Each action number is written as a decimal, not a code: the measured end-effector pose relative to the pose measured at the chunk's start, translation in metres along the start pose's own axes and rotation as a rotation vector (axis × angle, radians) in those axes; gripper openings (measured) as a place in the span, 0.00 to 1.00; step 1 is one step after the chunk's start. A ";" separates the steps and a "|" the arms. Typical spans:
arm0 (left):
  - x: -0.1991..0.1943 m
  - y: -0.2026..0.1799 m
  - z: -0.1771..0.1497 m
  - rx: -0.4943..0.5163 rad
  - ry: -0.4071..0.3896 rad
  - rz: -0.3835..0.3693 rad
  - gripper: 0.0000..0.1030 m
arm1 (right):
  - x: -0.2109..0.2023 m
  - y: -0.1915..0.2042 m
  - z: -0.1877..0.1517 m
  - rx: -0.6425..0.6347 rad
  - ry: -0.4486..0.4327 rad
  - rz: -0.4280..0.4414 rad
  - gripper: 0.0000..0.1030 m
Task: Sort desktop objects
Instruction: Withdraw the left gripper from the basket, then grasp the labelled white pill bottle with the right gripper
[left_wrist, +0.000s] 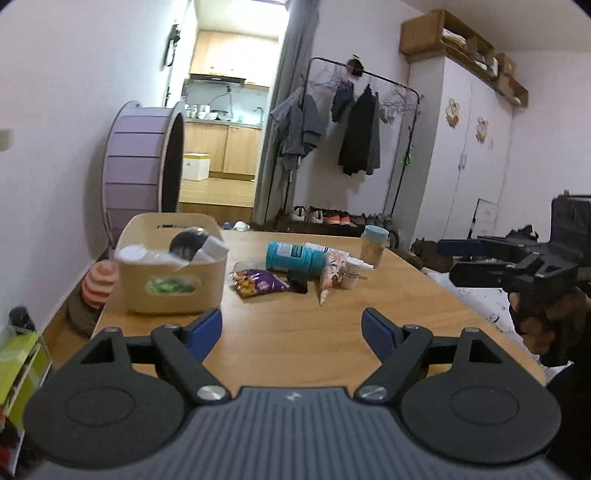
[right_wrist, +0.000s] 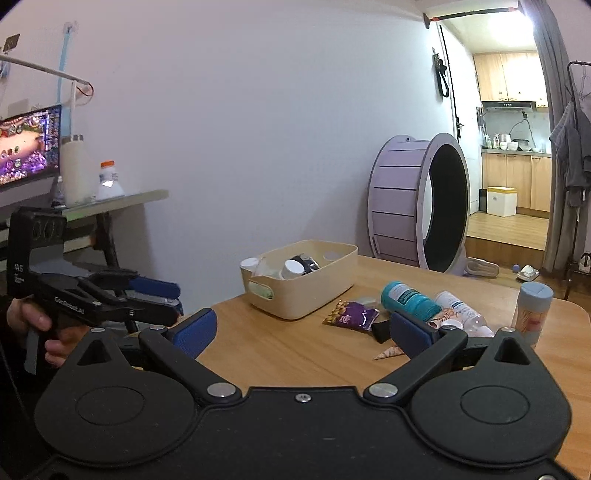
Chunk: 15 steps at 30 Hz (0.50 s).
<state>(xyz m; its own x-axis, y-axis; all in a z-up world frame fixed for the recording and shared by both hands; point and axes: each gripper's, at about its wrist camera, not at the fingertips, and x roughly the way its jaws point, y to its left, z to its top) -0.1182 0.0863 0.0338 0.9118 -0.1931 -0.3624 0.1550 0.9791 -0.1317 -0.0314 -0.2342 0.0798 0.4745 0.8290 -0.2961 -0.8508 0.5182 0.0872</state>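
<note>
Left wrist view looks along the left gripper (left_wrist: 291, 330), whose blue-padded fingers stand wide apart over bare wood with nothing between them. Ahead on the light wooden table (left_wrist: 295, 347) sits a cream plastic bin with a handle cutout (left_wrist: 173, 273), already holding a dark round item, a white box and some clear wrapping. Just right of the bin lies a small cluster: a purple snack packet (left_wrist: 258, 283), a teal bottle lying on its side (left_wrist: 295, 258), a patterned cone-shaped packet (left_wrist: 330, 275) leaning across it, a small white upright bottle (left_wrist: 351, 273), and a tall tube with a pale blue cap (left_wrist: 374, 245) standing at the far edge. At the right of that view, the right gripper (left_wrist: 448, 258) is gripped by a hand (left_wrist: 543, 321) off the table's side. From the right wrist view, the right gripper's jaws are likewise spread wide and empty, held low near the table's near edge, the cluster showing between and behind its fingers; the left gripper appears at the left there, well apart from the bin.
</note>
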 end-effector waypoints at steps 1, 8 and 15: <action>0.005 -0.002 0.004 0.018 0.007 -0.006 0.79 | 0.003 -0.003 0.001 0.003 0.006 -0.006 0.98; 0.037 -0.012 0.030 0.102 0.011 -0.055 0.80 | 0.019 -0.030 0.009 0.015 0.034 -0.049 0.98; 0.085 -0.022 0.042 0.133 0.024 -0.120 0.80 | 0.042 -0.057 0.019 0.003 0.041 -0.113 0.99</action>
<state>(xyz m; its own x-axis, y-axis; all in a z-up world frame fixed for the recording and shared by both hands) -0.0279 0.0511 0.0446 0.8745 -0.3087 -0.3740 0.3123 0.9485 -0.0527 0.0416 -0.2247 0.0808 0.5581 0.7557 -0.3427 -0.7915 0.6088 0.0535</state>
